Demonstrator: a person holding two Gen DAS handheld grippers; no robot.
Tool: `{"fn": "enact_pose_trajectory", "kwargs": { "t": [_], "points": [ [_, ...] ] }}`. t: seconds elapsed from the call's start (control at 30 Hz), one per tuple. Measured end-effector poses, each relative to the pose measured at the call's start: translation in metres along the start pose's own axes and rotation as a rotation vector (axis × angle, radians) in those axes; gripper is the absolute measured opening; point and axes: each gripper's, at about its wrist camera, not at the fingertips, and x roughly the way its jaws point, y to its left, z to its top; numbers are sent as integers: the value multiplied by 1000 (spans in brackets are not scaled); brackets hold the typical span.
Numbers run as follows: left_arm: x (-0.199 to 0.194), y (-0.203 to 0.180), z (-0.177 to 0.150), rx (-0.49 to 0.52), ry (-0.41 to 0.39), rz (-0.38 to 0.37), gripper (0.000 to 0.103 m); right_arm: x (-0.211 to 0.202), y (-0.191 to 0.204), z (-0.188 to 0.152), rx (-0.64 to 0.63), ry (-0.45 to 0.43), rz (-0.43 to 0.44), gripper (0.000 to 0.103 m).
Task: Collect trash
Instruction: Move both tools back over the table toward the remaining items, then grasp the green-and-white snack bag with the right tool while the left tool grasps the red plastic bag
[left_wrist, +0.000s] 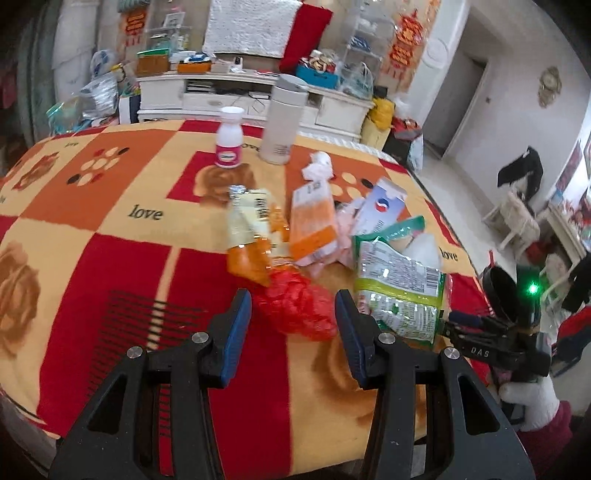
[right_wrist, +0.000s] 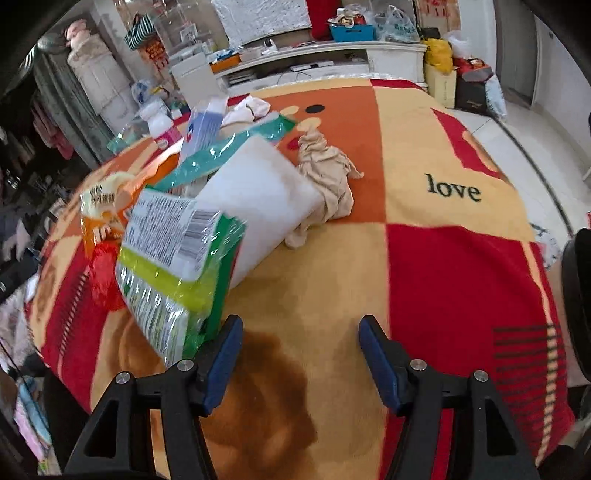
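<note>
Your left gripper (left_wrist: 293, 314) hangs with its jaws parted and nothing clamped, just short of a crumpled red plastic bag (left_wrist: 295, 306) at the near edge of the trash pile on the checked blanket (left_wrist: 110, 229). Your right gripper (right_wrist: 299, 354) is spread wider, empty over bare blanket, its left finger just beside the green-and-white snack wrapper (right_wrist: 173, 266). Behind that lie a white foam block (right_wrist: 258, 199), a crumpled beige cloth (right_wrist: 328, 173) and an orange packet (left_wrist: 312, 225).

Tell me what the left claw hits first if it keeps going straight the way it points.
Most likely the crumpled red plastic bag, which lies right ahead between the open fingers of the left claw. Nothing is held yet. Depth is hard to judge here, so it could touch the blanket just short of the bag.
</note>
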Motion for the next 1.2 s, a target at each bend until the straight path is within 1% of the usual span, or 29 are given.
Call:
{"fn": "enact_pose_trajectory", "kwargs": {
  "t": [0.1,0.2,0.27,0.4,0.57,0.63,0.7,0.8,0.9,1.1,1.2],
  "points": [
    [-7,9,-4,-14,0,-13,45,0,9,-1,-8,18,-27,63],
    [-11,18,0,-13,8,-25,45,-3,20,-2,-24,13,-45,63],
    [-17,24,3,-8,9,-17,45,-3,24,-1,-31,16,-53,63],
    [-30,34,9,10,-22,22,45,-2,30,-7,-28,26,-52,63],
    [-29,42,7,-33,-20,11,45,-6,25,-12,-15,34,-42,63],
    [-26,40,4,-53,-1,-11,45,-12,24,-9,-16,32,-40,63],
    [-24,34,3,-50,15,-31,45,-21,25,-8,-14,17,-32,63],
    [-24,23,0,-19,18,-19,45,-31,28,-4,-24,-11,-16,63],
    [-22,18,-3,-8,36,-24,45,-38,33,-3,-34,-31,11,64],
    [-6,13,-7,-17,84,-27,45,-48,31,0,-63,-74,14,66],
    [7,13,-10,-25,106,-38,45,-50,33,1,-91,-85,59,70]
  ]
}}
